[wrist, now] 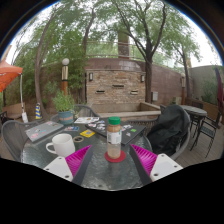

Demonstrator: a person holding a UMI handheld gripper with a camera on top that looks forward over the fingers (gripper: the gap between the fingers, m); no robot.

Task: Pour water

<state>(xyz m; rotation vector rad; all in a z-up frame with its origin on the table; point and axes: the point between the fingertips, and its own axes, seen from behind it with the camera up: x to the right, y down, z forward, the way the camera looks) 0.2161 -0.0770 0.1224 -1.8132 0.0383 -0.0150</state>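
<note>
A clear bottle (pixel 114 138) with a green cap and an orange label stands upright on the glass patio table (pixel 100 170), on a small red coaster. It stands between my fingers with a gap at either side. My gripper (pixel 112 160) is open, its pink pads (pixel 78 160) spread wide at both sides of the bottle. A white mug (pixel 62 145) stands on the table to the left of the bottle, beyond my left finger.
A potted plant (pixel 65 108), a laptop (pixel 42 130) and small items lie on the table's far side. A black bag rests on a chair (pixel 170 132) to the right. A stone wall and trees stand beyond.
</note>
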